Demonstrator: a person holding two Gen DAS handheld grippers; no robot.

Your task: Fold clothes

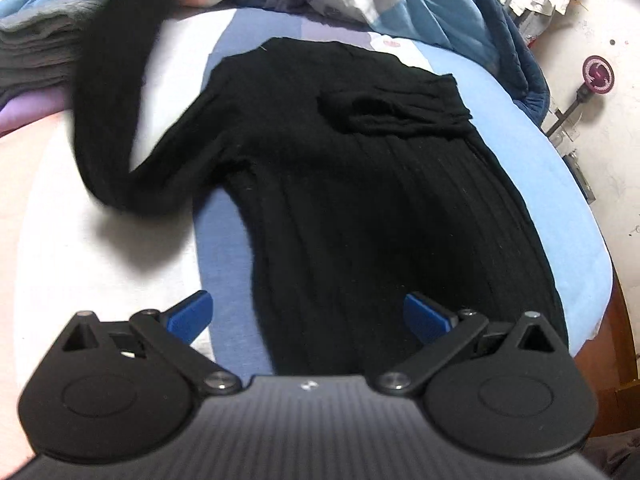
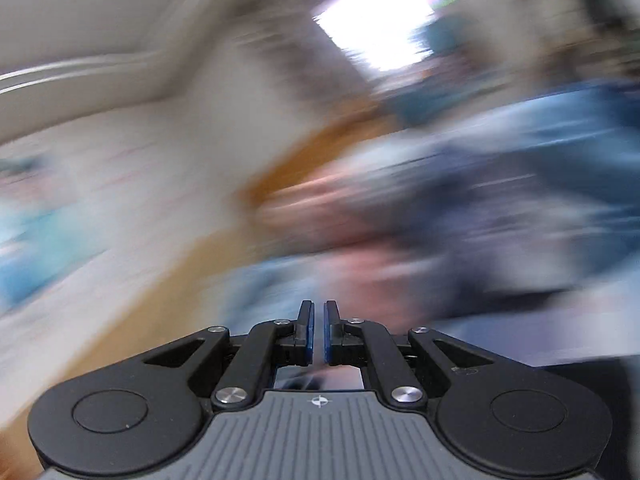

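A: What sits closest to the left wrist camera?

B: The left gripper [image 1: 308, 318], its blue fingers [image 1: 192, 316] spread wide with nothing between them, hanging over the lower hem of a black sweater [image 1: 360, 208].

A: And the sweater itself?

B: Big, ribbed knit, lying mostly flat on the bed [image 1: 540, 184], over a sheet of blue, white and pink patches. One sleeve [image 1: 404, 114] is folded across the chest. The other sleeve [image 1: 108, 120] rises off the bed towards the upper left, blurred, its end out of view.

A: Anything behind it?

B: A rumpled blue quilt [image 1: 460, 8] at the far edge and a stack of grey folded clothes [image 1: 36, 60] at the left.

A: The right gripper [image 2: 318, 334]?

B: Fingers drawn almost together, only a thin slit showing, nothing visible between them. Everything beyond is smeared by blur.
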